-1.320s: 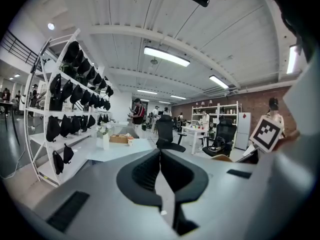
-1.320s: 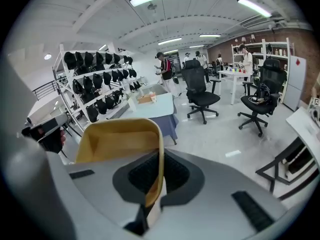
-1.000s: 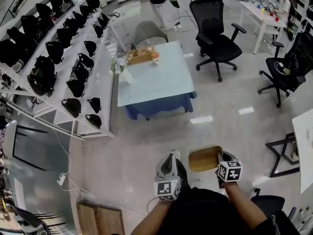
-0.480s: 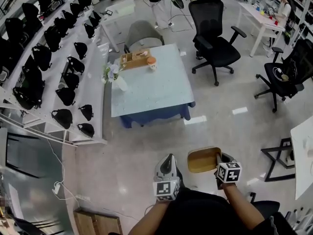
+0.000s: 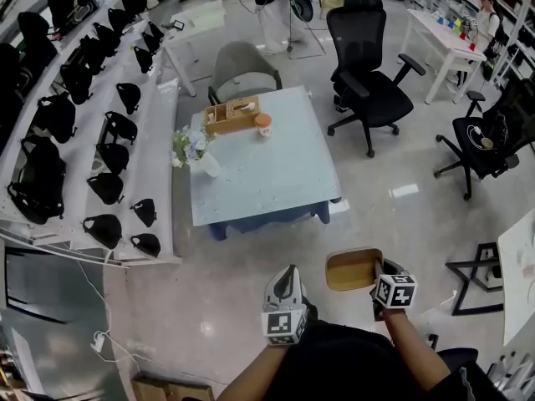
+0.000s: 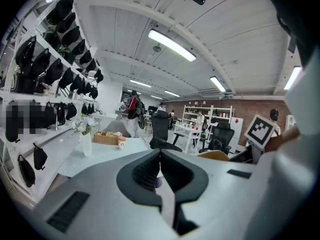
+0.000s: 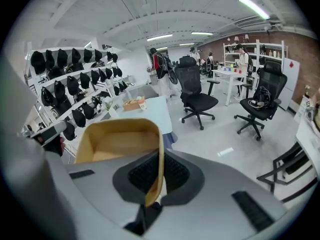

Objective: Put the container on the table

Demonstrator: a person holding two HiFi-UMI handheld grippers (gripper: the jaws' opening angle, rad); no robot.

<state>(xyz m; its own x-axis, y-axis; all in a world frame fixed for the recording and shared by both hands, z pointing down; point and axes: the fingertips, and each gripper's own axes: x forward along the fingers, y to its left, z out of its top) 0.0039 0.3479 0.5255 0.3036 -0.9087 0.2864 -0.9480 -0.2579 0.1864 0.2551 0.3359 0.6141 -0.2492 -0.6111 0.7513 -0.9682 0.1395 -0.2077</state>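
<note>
A shallow wooden container (image 5: 352, 269) with rounded corners hangs over the floor, and my right gripper (image 5: 378, 272) is shut on its right wall. In the right gripper view the container (image 7: 117, 141) is empty and its thin wall runs between the closed pads (image 7: 170, 171). My left gripper (image 5: 287, 283) is beside it to the left, shut with nothing in it; its jaws (image 6: 160, 169) meet in the left gripper view. The light blue table (image 5: 276, 170) stands ahead across bare floor, also seen small in the right gripper view (image 7: 152, 111).
On the table's far end sit a wooden organiser (image 5: 231, 114), a paper cup (image 5: 263, 124) and a vase of flowers (image 5: 194, 150). Shelves of black bags (image 5: 92, 124) run along the left. Office chairs (image 5: 368, 78) stand right of the table, a grey chair (image 5: 242, 63) behind it.
Both grippers and the container have advanced across the floor towards the table, which now sits closer and lower in the head view. The grip on the container is unchanged.
</note>
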